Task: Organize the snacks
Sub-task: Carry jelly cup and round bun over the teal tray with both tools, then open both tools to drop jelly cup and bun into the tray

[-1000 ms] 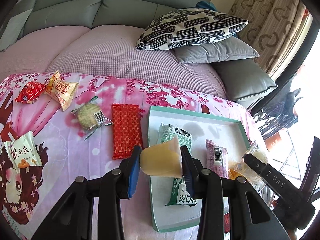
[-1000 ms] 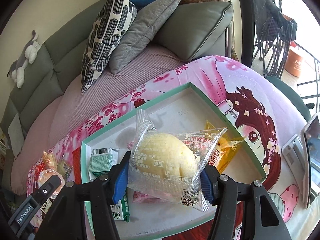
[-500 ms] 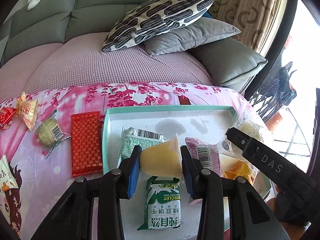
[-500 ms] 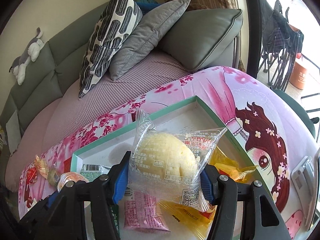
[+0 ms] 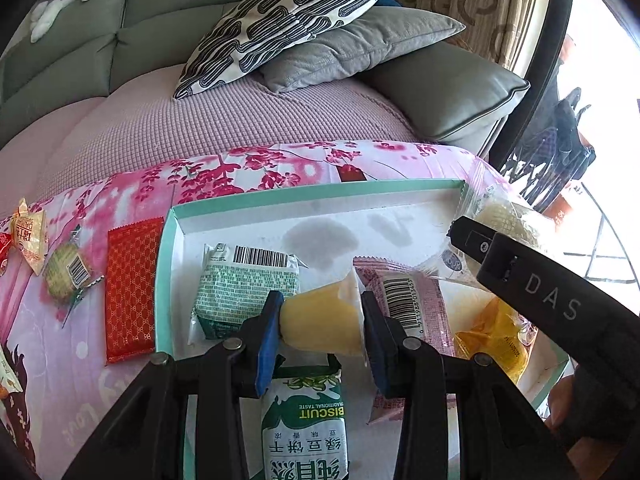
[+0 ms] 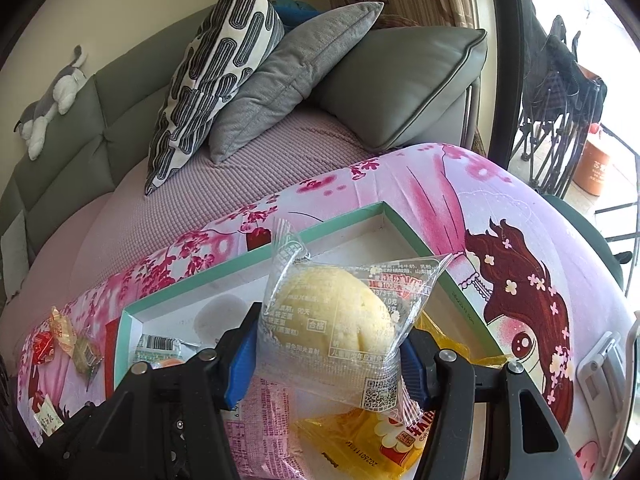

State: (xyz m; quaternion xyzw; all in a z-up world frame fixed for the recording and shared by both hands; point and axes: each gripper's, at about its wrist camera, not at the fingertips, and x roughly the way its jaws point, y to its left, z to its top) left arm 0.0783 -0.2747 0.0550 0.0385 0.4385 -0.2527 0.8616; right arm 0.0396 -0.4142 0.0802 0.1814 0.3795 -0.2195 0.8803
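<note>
My left gripper point(image 5: 320, 320) is shut on a yellow jelly cup point(image 5: 320, 322) and holds it over the mint-rimmed white tray point(image 5: 320, 194). In the tray lie a green biscuit pack point(image 5: 246, 290), a second green biscuit pack point(image 5: 306, 424), a pink pack point(image 5: 412, 300) and a yellow pack point(image 5: 494, 340). My right gripper point(image 6: 326, 360) is shut on a wrapped yellow bun point(image 6: 332, 320), held above the tray's right part point(image 6: 416, 240). The bun also shows in the left wrist view point(image 5: 500, 216).
Loose snacks lie left of the tray on the pink cloth: a red pack point(image 5: 130, 292), a round green cake point(image 5: 66, 270) and a yellow candy pack point(image 5: 28, 236). Cushions point(image 5: 288, 16) sit on the sofa behind. A phone stand point(image 6: 604, 364) is at the right.
Both grippers moved right and farther over the tray with their snacks still held. The tray fills more of both views, and the loose snacks slid towards the left edge.
</note>
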